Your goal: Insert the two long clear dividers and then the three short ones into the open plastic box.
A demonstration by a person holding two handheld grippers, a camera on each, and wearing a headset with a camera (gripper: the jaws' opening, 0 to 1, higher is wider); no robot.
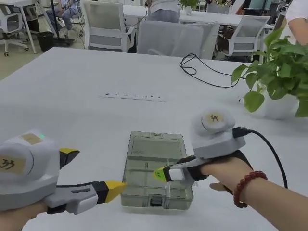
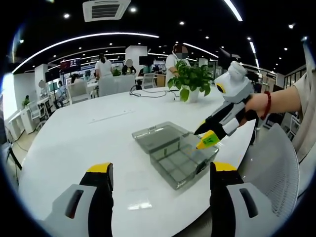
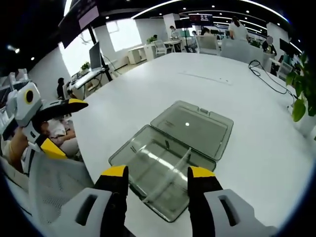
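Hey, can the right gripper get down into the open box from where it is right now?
Probably yes: the right gripper hovers over the plastic box, jaws open, lid folded back, nothing between them.

Left gripper (image 1: 91,171) low at left, fingers (image 1: 113,188) spread wide — right gripper (image 1: 163,172) angled inward toward it, fingers parted, empty

Bright, even ceiling light; soft shadows; glare spot on box lid (image 3: 186,124); fisheye bending at edges.
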